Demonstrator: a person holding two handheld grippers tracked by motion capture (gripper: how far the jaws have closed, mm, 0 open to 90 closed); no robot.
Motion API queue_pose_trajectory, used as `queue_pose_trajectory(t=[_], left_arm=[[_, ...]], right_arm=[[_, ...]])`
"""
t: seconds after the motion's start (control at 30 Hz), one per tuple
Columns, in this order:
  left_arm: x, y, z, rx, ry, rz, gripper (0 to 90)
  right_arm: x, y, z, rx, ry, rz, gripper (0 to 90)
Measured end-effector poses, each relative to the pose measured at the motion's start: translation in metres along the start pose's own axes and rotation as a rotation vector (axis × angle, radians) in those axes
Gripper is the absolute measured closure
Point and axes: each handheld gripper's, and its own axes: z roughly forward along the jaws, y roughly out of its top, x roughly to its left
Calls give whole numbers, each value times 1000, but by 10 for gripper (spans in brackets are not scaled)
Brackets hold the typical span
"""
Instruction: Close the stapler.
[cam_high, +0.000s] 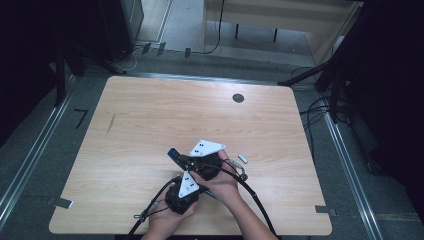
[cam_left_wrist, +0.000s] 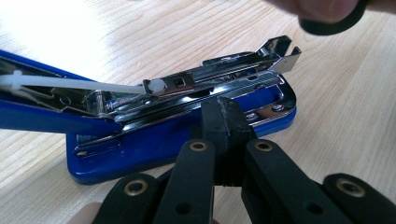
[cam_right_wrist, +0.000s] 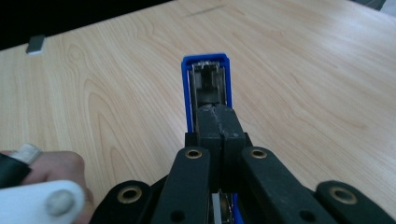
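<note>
Both grippers meet at the table's (cam_high: 130, 130) near middle — left gripper (cam_left_wrist: 227, 112) and right gripper (cam_right_wrist: 218, 122) closed together over the opened blue stapler (cam_left_wrist: 187, 135).

Both forearms come in from the bottom centre of the high view, hands close together. The left gripper (cam_high: 186, 188) sits low, jaws pressed together, its grey plate tilted. The right gripper (cam_high: 192, 161) lies just above it, angled toward the upper left, jaws likewise closed.
</note>
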Motion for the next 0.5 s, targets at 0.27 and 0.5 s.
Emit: queue_pose_trajectory(t=[0.27, 0.5], left_arm=[[0, 0, 0, 0, 0, 0, 900], [0, 0, 0, -1, -4, -2, 900]], right_arm=[[-2, -2, 10, 59, 13, 24, 900], [0, -5, 21, 106, 0, 37, 900]])
